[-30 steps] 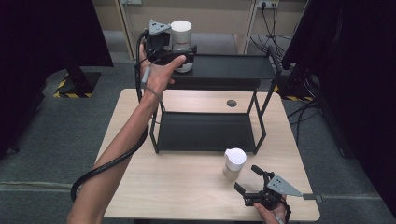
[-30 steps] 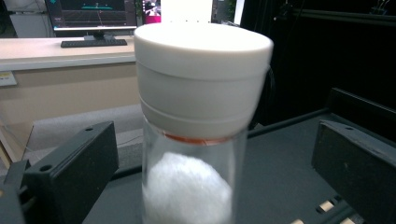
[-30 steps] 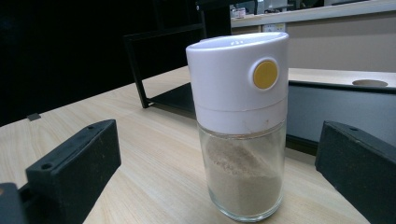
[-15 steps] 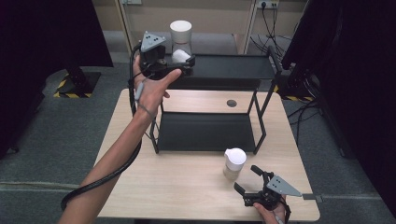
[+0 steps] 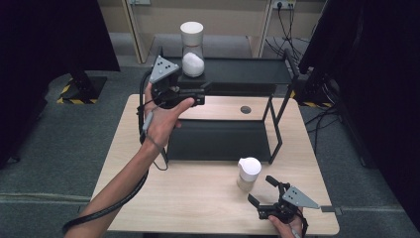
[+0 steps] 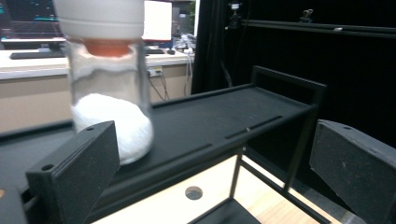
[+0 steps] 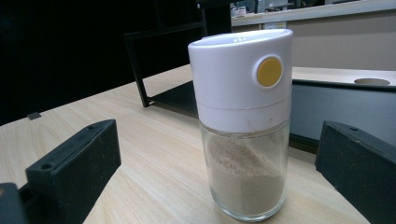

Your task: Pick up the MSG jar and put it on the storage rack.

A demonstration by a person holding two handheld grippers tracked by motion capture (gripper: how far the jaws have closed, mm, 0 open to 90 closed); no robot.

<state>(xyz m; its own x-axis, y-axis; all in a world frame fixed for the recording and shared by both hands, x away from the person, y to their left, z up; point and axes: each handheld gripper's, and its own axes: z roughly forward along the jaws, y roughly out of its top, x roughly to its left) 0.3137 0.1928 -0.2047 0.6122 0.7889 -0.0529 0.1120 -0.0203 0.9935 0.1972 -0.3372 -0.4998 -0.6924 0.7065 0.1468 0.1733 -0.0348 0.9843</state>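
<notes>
My left gripper [image 5: 200,94] hangs with jaws apart beside the white-powder jar [image 5: 192,43] on the black rack's [image 5: 247,74] top shelf. My right gripper [image 5: 265,198], also wide apart, faces the tan-powder shaker [image 5: 248,173] on the table [image 5: 198,198].

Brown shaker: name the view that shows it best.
The right gripper view: the brown shaker stands close, whole, its yellow button and powder clear. The high view shows it small, from above. The left gripper view faces the white jar instead.

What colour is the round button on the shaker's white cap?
Yellow button on the shaker, clearest in the right gripper view.
</notes>
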